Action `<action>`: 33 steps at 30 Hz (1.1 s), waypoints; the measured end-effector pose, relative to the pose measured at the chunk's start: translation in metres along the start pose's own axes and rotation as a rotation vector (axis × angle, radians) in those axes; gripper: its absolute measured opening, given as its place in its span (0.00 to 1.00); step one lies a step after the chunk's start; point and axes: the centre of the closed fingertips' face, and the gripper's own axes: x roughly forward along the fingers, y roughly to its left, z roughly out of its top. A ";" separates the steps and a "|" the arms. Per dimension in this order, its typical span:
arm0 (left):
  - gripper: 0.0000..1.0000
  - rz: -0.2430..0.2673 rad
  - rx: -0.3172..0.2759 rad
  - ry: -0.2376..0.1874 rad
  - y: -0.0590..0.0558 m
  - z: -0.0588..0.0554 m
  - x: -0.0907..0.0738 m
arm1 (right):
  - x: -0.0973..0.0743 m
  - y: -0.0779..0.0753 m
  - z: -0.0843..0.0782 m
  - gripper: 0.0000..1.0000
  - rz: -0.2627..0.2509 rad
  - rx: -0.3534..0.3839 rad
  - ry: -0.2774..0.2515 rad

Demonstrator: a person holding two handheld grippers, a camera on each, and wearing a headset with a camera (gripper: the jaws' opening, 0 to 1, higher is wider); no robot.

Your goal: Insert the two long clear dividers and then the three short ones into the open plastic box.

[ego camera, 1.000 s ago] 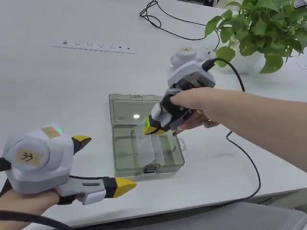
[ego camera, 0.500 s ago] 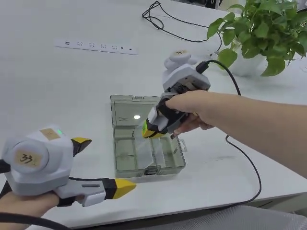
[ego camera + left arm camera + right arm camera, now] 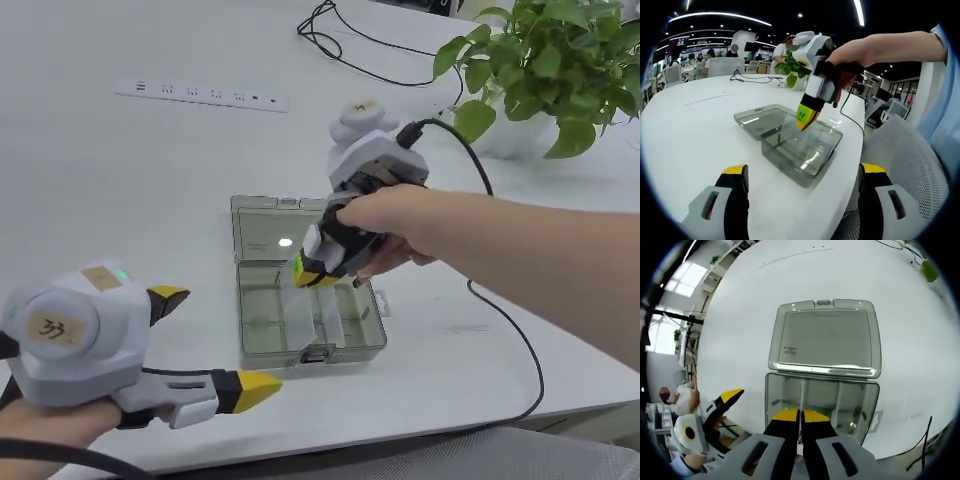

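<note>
The open clear plastic box (image 3: 262, 325) lies on the white table with its lid (image 3: 262, 232) folded back flat. My right gripper (image 3: 318, 272) hangs over the box's base, shut on a clear divider (image 3: 298, 312) that reaches down into the base. In the right gripper view the divider (image 3: 801, 392) runs as a thin edge between the yellow tips (image 3: 800, 415), and another divider (image 3: 838, 394) stands in the base (image 3: 858, 397) to its right. My left gripper (image 3: 212, 340) is open near the table's front edge, left of the box (image 3: 805, 155), holding nothing.
A white power strip (image 3: 196, 96) lies at the back left. A black cable (image 3: 500, 290) trails from the right gripper across the table. A potted plant (image 3: 550, 55) stands at the back right. The table's front edge (image 3: 420, 430) is close.
The right gripper has moved slightly left and down with the divider, lowering it further into the box's base. The left gripper has stayed where it was.
</note>
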 end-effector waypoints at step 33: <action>0.92 0.011 -0.013 0.009 0.001 -0.007 -0.004 | 0.020 0.001 -0.008 0.03 -0.091 -0.109 0.013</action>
